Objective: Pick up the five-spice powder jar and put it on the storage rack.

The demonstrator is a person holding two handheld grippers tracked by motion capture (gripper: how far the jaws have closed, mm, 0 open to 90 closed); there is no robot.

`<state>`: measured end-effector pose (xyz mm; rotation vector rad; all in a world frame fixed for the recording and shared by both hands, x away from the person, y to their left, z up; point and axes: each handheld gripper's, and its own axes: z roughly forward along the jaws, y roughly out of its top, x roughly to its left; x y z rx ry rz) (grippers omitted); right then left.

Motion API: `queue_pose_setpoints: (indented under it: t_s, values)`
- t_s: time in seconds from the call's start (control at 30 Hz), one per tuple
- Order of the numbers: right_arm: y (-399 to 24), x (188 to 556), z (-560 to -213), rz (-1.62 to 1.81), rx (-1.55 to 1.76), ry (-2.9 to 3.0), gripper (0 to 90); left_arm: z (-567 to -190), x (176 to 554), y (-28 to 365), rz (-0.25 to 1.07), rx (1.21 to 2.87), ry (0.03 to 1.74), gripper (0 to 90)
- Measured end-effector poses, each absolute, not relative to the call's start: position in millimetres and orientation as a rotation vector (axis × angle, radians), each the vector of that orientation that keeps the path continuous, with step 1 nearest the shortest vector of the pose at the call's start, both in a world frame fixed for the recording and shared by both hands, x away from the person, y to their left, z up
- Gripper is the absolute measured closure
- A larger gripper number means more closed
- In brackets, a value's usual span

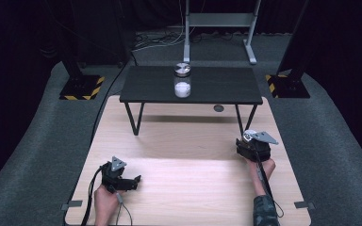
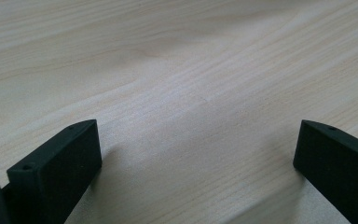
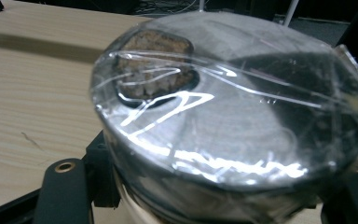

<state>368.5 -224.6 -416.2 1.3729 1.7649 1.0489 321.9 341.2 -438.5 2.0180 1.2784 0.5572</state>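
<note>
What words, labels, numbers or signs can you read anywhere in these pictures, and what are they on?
Readable text: none.
The shiny lid of the jar held in the right tongs: reflections and a few tiny marks, too small and blurred to read.
The jar on the black shelf: no label legible.
The yellow-and-black hazard stripes on the stand bases: a warning pattern, no words.
The wooden table and left tongs: no writing.

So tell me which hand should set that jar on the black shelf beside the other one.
Right, probably. The right tool already grips the lidded jar and sits nearer the black shelf. The left tool is open, low over the wooden table.
</note>
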Motion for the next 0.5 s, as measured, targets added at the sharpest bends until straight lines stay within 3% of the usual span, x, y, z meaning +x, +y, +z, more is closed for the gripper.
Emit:
queue_pose_setpoints:
  t_s: [0.5]
  values:
    - [-221.9, 362.6, -393.8, 1.056, 1.313, 1.780, 29.4, -438.5, 321.9, 341.3, 0.557, 2.018, 1.278, 0.6]
